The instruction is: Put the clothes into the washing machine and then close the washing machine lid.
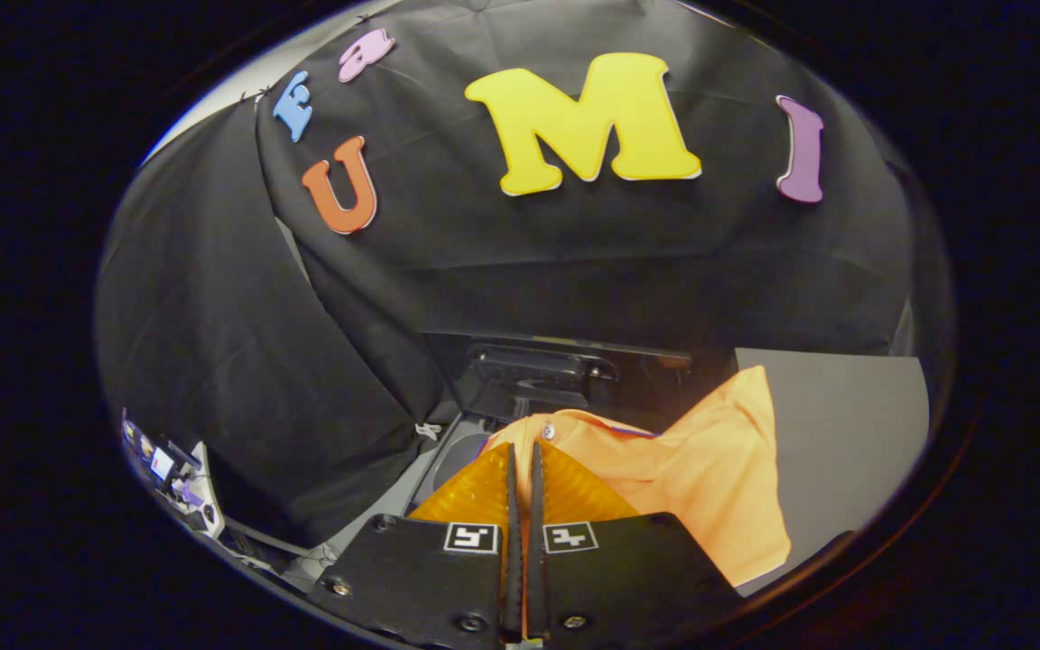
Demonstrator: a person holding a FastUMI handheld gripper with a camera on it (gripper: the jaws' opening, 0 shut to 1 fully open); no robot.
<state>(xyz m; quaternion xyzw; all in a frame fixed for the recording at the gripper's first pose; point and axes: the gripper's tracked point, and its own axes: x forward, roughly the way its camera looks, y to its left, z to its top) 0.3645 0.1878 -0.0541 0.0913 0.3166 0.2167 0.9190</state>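
The gripper [524,469] has its fingers drawn almost together, pinching a fold of an orange garment [701,469], which looks like a polo shirt with a button at the collar and a thin dark stripe along it. The cloth hangs from the fingertips and spreads away to the right and nearer side, over a pale grey surface [845,424] that may be the washing machine's top or a table; I cannot tell which. Just beyond the fingers, and a little left, is a dark opening with a rounded grey rim [452,451], likely the washing machine's drum mouth, with a dark raised lid [543,370] standing behind it. So the shirt needs carrying forward and slightly left, then lowering. No readable brand or label on shirt or machine.
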